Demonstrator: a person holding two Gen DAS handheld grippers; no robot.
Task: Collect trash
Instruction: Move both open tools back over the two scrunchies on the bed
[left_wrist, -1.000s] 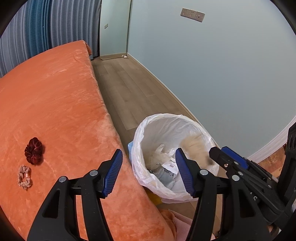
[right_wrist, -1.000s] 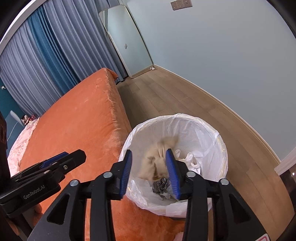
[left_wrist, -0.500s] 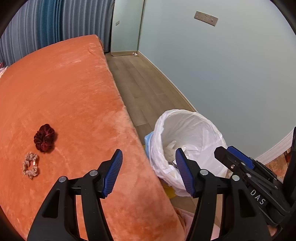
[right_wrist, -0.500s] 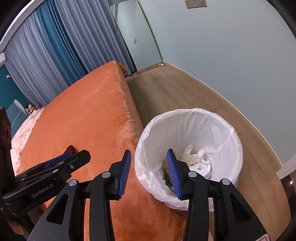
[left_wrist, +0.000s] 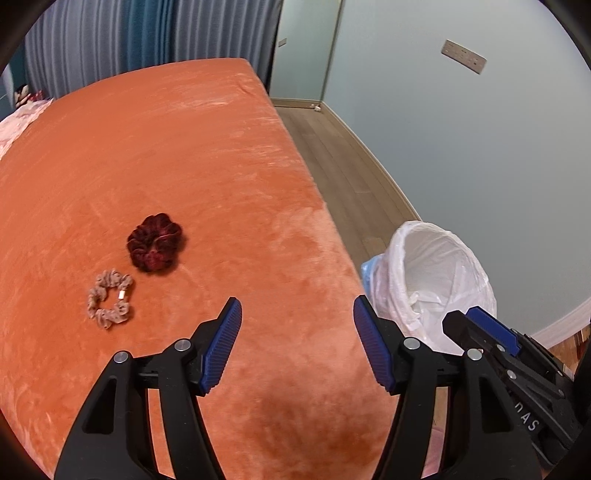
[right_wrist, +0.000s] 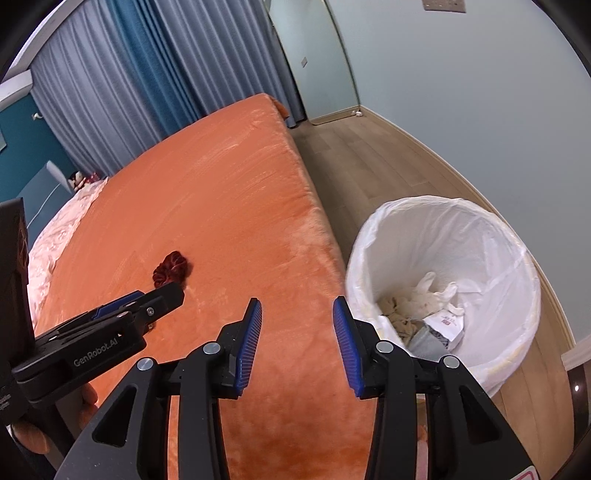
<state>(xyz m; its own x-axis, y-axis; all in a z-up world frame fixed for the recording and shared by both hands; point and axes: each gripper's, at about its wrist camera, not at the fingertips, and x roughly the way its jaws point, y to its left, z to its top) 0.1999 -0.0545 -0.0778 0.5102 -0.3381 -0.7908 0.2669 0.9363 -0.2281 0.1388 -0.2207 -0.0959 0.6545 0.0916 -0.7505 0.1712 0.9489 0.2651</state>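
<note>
**Both tongs empty over the bed, two hair ties left to collect**

The bed (left_wrist: 192, 155) filled most of both views, its orange plush cover smooth and almost bare, which made the few small things on it easy to pick out. Beside its edge, on the wooden floor (right_wrist: 373, 155), stood the bin (right_wrist: 517, 266), lined with a white bag and placed close enough that anything lifted off the cover needed only a short carry. Crumpled tissue, a scrap of cloth and a printed wrapper lay in its bottom.

The left tongs (left_wrist: 297, 345) hung over the cover with jaws spread wide and nothing between them, pointed toward the remaining items. The right tongs (right_wrist: 297, 345) were likewise spread and empty, poised over the bed edge next to the bin.

The dark red scrunchie (left_wrist: 155, 248) lay flat on the cover, ahead and left of the left tongs. Just beside it, not touching, lay the smaller beige scrunchie (left_wrist: 109, 298). Judging by their position, these were the next pieces to pick up, the left tongs being nearer.
</note>
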